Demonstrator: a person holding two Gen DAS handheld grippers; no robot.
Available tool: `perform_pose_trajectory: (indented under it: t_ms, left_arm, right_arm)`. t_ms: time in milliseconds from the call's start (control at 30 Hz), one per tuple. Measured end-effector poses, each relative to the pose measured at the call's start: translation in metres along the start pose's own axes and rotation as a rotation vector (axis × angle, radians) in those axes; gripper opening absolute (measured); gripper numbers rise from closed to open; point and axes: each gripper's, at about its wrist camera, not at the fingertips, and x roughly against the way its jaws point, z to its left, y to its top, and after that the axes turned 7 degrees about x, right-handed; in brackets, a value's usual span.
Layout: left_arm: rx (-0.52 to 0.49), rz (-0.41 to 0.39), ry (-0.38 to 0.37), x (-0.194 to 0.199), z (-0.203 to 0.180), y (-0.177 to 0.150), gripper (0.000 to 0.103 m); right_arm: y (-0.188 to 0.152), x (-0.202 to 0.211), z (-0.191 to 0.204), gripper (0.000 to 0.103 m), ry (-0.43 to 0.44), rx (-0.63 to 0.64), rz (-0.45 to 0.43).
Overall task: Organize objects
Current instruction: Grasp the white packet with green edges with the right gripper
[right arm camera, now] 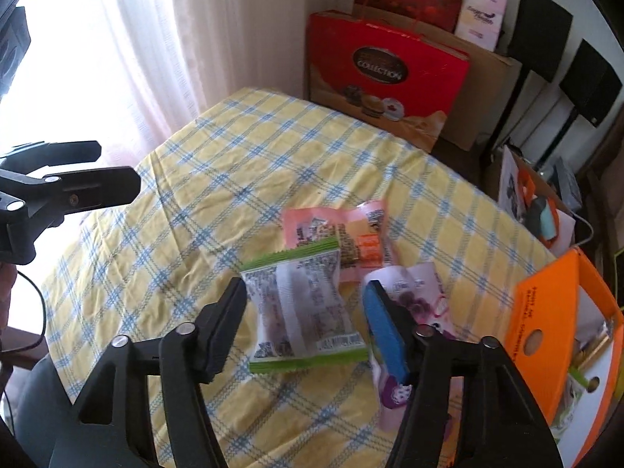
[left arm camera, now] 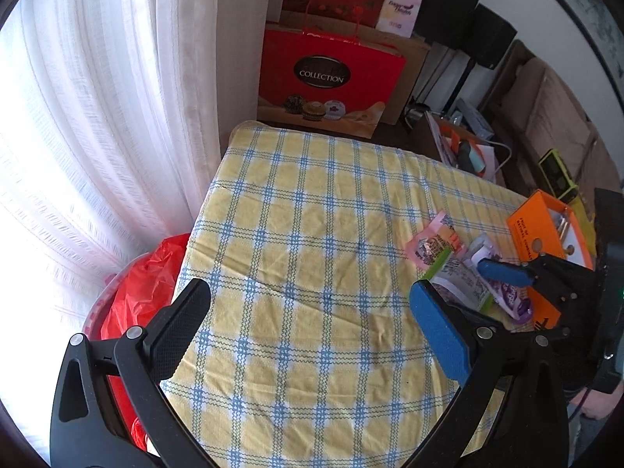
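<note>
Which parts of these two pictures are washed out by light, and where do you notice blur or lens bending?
Left wrist view: the curtain is blown out white by window light; the checked tablecloth bulges from the fisheye lens, with dark corners around the round image. Right wrist view: the window glares white; the green-edged packet and purple packet are softly blurred.

A crinkled white plastic snack packet with green serrated ends [right arm camera: 306,312] lies flat on the checked cloth. A pink foil packet [right arm camera: 335,230] touches it at twelve o'clock, partly underneath. At three o'clock lies a purple-and-white packet [right arm camera: 421,284], and beyond it an open orange cardboard box [right arm camera: 546,312].
</note>
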Motion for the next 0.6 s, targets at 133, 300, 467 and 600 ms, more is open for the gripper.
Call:
perform_pose_trajectory:
  t_ms: [133, 300, 467, 600]
  left_arm:
    - [0.002, 0.006, -0.008, -0.003, -0.001, -0.001, 0.101]
    - [-0.001, 0.015, -0.011, -0.006, -0.003, -0.004, 0.101]
    - [-0.002, 0.016, -0.011, -0.005, -0.003, -0.006, 0.101]
    - [0.004, 0.013, -0.013, -0.004, -0.002, -0.005, 0.101]
  right_arm:
    - [-0.002, -0.008, 0.005, 0.062, 0.013, 0.024, 0.028]
    - [-0.005, -0.012, 0.006, 0.059, 0.027, -0.001, 0.034]
    - [-0.007, -0.009, 0.005, 0.047, 0.031, -0.042, 0.027]
    - [-0.008, 0.000, 0.004, 0.038, 0.053, -0.068, -0.006]
